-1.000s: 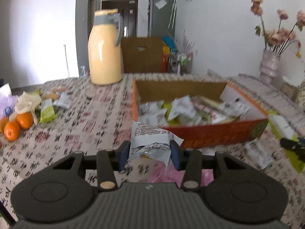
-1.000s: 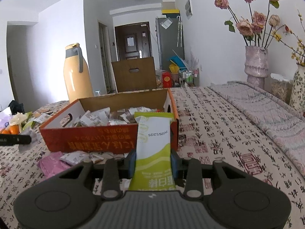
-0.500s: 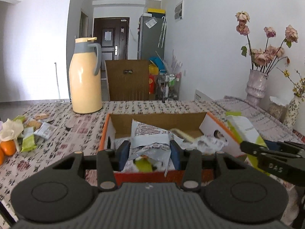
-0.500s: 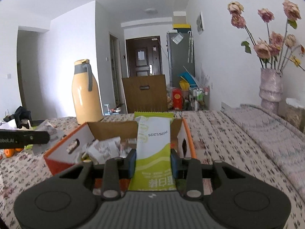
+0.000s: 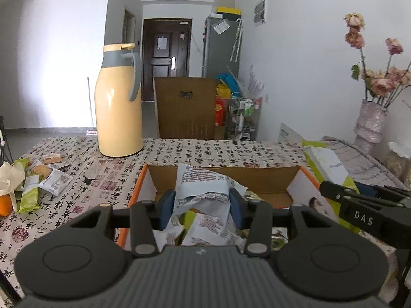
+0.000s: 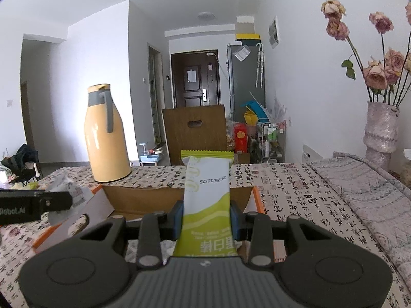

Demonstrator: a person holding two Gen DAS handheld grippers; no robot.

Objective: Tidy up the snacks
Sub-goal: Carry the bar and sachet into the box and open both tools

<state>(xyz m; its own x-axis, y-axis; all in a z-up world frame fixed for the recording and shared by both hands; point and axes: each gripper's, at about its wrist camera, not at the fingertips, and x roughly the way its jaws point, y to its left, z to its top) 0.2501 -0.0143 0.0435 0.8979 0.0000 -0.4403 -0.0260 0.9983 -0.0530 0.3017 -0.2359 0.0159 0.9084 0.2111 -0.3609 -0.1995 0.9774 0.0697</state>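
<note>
My left gripper [image 5: 203, 206] is shut on a crumpled white and silver snack packet [image 5: 203, 190] and hangs over the open orange cardboard box [image 5: 262, 179], which holds several packets. My right gripper [image 6: 206, 220] is shut on a green and white snack bar [image 6: 208, 195], above the same box [image 6: 143, 200] near its right end. In the left wrist view the right gripper [image 5: 341, 197] with its green bar [image 5: 328, 166] reaches in from the right. In the right wrist view the left gripper [image 6: 51, 201] with its packet [image 6: 72, 195] shows at the left edge.
A tall yellow thermos [image 5: 118, 110] stands behind the box on the patterned tablecloth [image 5: 77, 195]. Loose snack packets [image 5: 43, 177] and an orange [image 5: 5, 205] lie at the far left. A vase of dried roses [image 6: 380, 128] stands at the right. A wooden chair back [image 5: 185, 107] rises beyond the table.
Both grippers have moved forward and a little up, from in front of the box to over it, each keeping its packet. The box's orange front wall has dropped below the fingers.
</note>
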